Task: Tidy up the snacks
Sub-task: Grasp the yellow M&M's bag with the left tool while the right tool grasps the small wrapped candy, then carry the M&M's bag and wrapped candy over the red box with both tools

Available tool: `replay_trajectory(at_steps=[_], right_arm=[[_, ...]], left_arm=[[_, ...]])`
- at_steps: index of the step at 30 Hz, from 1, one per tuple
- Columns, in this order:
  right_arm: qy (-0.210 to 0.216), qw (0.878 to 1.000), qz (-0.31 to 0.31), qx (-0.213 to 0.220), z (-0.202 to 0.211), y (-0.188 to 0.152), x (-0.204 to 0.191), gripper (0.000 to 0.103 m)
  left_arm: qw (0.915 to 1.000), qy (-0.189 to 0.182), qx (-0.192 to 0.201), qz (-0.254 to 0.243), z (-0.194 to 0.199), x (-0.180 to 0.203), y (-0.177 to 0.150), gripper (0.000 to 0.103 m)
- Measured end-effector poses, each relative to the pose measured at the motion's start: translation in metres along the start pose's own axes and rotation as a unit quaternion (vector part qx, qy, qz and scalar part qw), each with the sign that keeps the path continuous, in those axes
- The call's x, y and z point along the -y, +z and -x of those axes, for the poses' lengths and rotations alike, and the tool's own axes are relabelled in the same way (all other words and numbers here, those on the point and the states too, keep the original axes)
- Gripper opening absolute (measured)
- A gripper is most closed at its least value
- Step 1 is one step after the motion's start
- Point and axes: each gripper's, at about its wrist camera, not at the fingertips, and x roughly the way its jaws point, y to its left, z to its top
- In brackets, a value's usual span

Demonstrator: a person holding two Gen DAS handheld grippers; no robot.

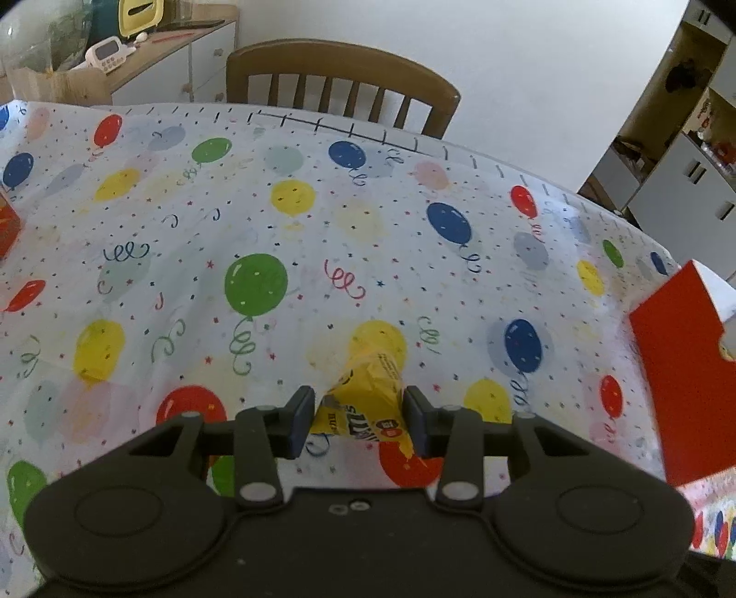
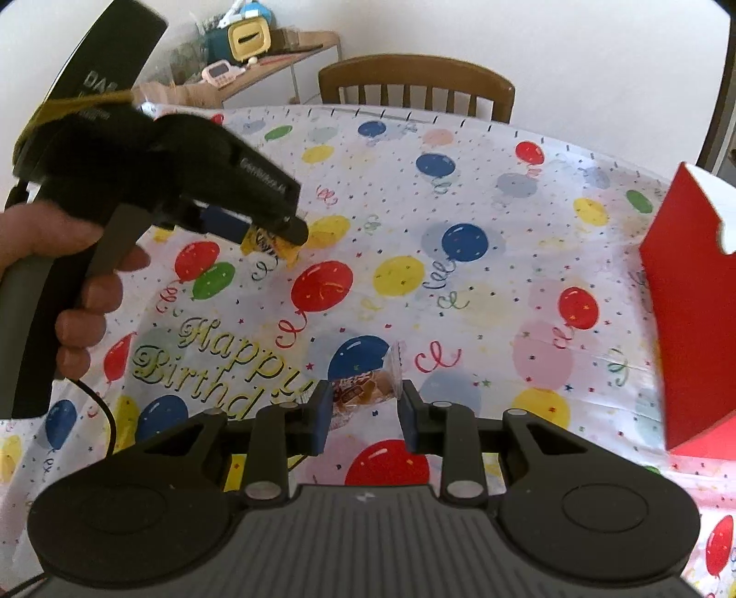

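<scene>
Yellow crinkly film: the candy pouch (image 1: 363,391) is clamped in my left gripper (image 1: 361,421), light and slippery, so I hold mid-body. My right gripper (image 2: 363,411) pinches a clear-wrapped pastry (image 2: 368,384), soft, crushable. Red box (image 2: 690,331) sits at three o'clock.

We've got a party tablecloth (image 1: 322,239) over the whole table, white with red, blue, green and yellow balloons, squiggly streamers and confetti dots, plus "Happy Birthday" lettering (image 2: 216,368) in gold near us. At the far edge there's a wooden chair (image 1: 340,87) with a slatted back, pushed in. Far left we can see a sideboard (image 1: 184,60) with a small pinkish clock (image 1: 108,53) and a yellow box-like thing (image 1: 138,16) on top.
</scene>
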Motion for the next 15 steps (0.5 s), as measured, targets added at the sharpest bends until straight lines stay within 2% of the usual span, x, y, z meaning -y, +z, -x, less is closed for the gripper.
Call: replay_trajectory(at_steps=[8,15], right_arm=[[0.003,0.999,-0.017,0.033,0.044,0.001,0.015,0.03],[0.004,0.998,-0.035,0.055,0.086,-0.004,0.033,0.03]], left_arm=[[0.9996,-0.014,0.015,-0.021,0.037,0.019,-0.014,0.039],[0.9972,-0.033,0.033,-0.058,0.072,0.049,-0.029,0.039]])
